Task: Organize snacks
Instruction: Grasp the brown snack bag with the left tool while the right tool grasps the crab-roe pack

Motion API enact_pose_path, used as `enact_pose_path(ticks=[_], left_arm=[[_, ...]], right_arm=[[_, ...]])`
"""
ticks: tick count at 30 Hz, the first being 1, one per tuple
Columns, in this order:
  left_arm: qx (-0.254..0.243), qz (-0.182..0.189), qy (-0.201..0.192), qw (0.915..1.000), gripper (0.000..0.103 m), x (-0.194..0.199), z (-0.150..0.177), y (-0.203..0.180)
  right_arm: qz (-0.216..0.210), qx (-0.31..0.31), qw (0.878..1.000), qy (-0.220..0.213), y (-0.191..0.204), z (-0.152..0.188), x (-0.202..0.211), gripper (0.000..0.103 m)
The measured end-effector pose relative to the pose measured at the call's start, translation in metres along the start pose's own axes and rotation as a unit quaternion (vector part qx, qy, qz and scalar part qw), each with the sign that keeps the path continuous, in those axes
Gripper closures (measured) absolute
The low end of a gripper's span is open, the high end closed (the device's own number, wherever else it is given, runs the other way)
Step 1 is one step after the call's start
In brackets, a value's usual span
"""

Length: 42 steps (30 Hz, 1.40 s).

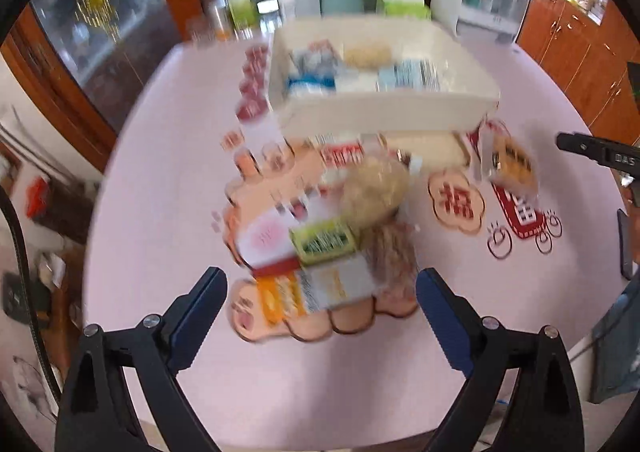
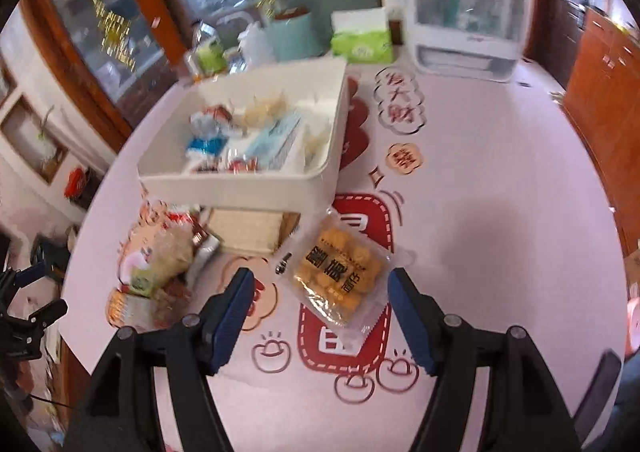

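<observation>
Left gripper (image 1: 320,316) spread wide, nothing clamped, low centre of frame, just short of a blurred snack heap (image 1: 320,236) mid-frame. Right gripper (image 2: 320,316) likewise released, flanking a clear packet of yellow snacks (image 2: 340,280) flat on the pink tablecloth (image 2: 500,211). White bin (image 2: 244,187) above, upper centre, partly filled.

The table (image 2: 500,179) is pale pink, with red and peach cartoon prints outlined in dark brown. The box (image 2: 240,187) is cream white. At five o'clock from the box, a clear packet (image 2: 340,276) shows orange-yellow pieces and black letters. At seven o'clock, a small green and yellow packet (image 1: 324,242) lies between a pink-white one (image 1: 266,240) and an orange-white one (image 1: 304,292). Both grippers have black arms and blue pads (image 2: 232,316).
</observation>
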<state>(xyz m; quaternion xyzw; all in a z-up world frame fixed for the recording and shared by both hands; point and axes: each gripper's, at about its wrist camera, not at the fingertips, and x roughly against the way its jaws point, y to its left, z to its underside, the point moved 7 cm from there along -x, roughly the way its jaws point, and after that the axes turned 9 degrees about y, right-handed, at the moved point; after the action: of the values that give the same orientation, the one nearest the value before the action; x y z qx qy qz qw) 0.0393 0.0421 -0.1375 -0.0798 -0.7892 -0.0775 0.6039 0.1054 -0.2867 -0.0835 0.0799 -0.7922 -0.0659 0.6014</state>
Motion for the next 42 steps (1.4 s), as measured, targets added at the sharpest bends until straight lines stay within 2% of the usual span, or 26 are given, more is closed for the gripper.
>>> enact_pose_path(ticks=[3, 7, 12, 15, 17, 18, 20, 23, 25, 26, 30, 32, 34, 36, 42], left_arm=[[0.006, 0.022, 0.034, 0.9992, 0.008, -0.032, 0.003, -0.015], [0.009, 0.035, 0.066, 0.9971, 0.008, -0.065, -0.004, -0.038], [0.000, 0.013, 0.090, 0.9959, 0.008, -0.096, -0.014, -0.054], [-0.002, 0.007, 0.101, 0.9949, 0.017, -0.109, -0.018, -0.059], [-0.002, 0.008, 0.116, 0.9932, 0.027, -0.119, -0.017, -0.063], [-0.003, 0.001, 0.117, 0.9931, 0.027, -0.121, -0.018, -0.064], [-0.009, -0.004, 0.114, 0.9934, 0.030, -0.124, -0.019, -0.068], [-0.010, 0.007, 0.125, 0.9921, 0.045, -0.127, -0.019, -0.075], [-0.016, 0.004, 0.139, 0.9901, 0.047, -0.133, -0.017, -0.081], [-0.018, 0.001, 0.130, 0.9913, 0.048, -0.132, -0.018, -0.083], [-0.026, -0.003, 0.122, 0.9921, 0.051, -0.136, -0.021, -0.095], [-0.023, -0.002, 0.111, 0.9936, 0.060, -0.133, -0.023, -0.096], [-0.024, 0.014, 0.106, 0.9939, 0.061, -0.128, -0.025, -0.098], [-0.011, 0.025, 0.103, 0.9943, 0.062, -0.124, -0.024, -0.096], [0.019, 0.059, 0.083, 0.9946, 0.062, -0.094, -0.018, -0.079]], right_arm=[[0.016, 0.053, 0.998, 0.005, 0.003, -0.003, -0.024, 0.033], [0.037, 0.132, 0.990, 0.026, 0.007, -0.007, -0.054, 0.033], [0.033, 0.188, 0.980, 0.050, 0.008, -0.014, -0.079, 0.033], [0.028, 0.217, 0.973, 0.069, 0.009, -0.017, -0.094, 0.032], [0.030, 0.237, 0.968, 0.075, 0.011, -0.018, -0.103, 0.019], [0.033, 0.245, 0.966, 0.076, 0.011, -0.018, -0.106, 0.016], [0.016, 0.246, 0.965, 0.085, 0.013, -0.019, -0.111, 0.014], [-0.004, 0.238, 0.966, 0.098, 0.012, -0.020, -0.115, 0.012], [-0.019, 0.237, 0.965, 0.113, 0.012, -0.018, -0.116, 0.009], [-0.021, 0.240, 0.963, 0.123, 0.012, -0.015, -0.118, 0.009], [-0.002, 0.266, 0.949, 0.172, 0.012, 0.010, -0.136, 0.008], [0.020, 0.285, 0.946, 0.154, 0.016, 0.018, -0.137, 0.011], [0.016, 0.263, 0.954, 0.141, 0.017, 0.018, -0.137, 0.020], [0.017, 0.244, 0.961, 0.132, 0.017, 0.019, -0.135, 0.025], [-0.014, 0.190, 0.977, 0.093, 0.025, 0.039, -0.109, 0.027]])
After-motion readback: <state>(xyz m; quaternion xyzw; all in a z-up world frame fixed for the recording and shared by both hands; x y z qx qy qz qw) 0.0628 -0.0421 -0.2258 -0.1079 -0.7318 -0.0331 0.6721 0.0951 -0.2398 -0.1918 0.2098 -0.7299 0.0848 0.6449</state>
